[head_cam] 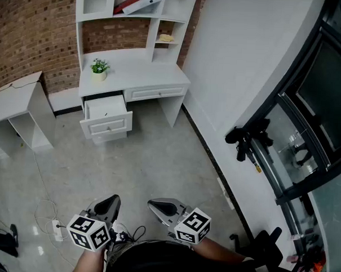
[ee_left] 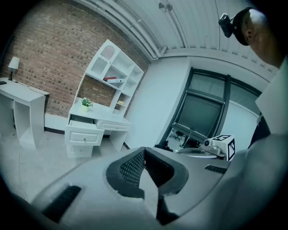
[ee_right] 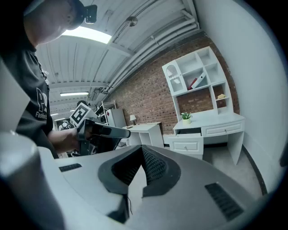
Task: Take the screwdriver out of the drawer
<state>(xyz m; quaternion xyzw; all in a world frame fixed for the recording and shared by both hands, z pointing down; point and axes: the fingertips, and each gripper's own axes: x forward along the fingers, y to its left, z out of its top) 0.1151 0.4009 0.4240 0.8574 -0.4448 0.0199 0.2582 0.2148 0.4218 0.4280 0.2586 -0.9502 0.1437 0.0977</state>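
A white desk (head_cam: 140, 75) stands against the brick wall across the floor. Its upper left drawer (head_cam: 105, 109) is pulled out, and I also see that drawer (ee_left: 82, 127) in the left gripper view and the drawer (ee_right: 187, 136) in the right gripper view. I cannot make out a screwdriver inside it from here. My left gripper (head_cam: 109, 205) and right gripper (head_cam: 160, 206) are held side by side low in the head view, far from the desk. Both are shut with nothing between the jaws. The left gripper (ee_left: 144, 151) and the right gripper (ee_right: 143, 148) each point toward the desk.
A potted plant (head_cam: 99, 68) sits on the desk top under a white shelf unit (head_cam: 136, 7) with a red folder. A white side table (head_cam: 17, 98) stands to the left. A power strip (head_cam: 57, 228) with cable lies on the floor. Black hardware (head_cam: 246, 139) juts from the right wall.
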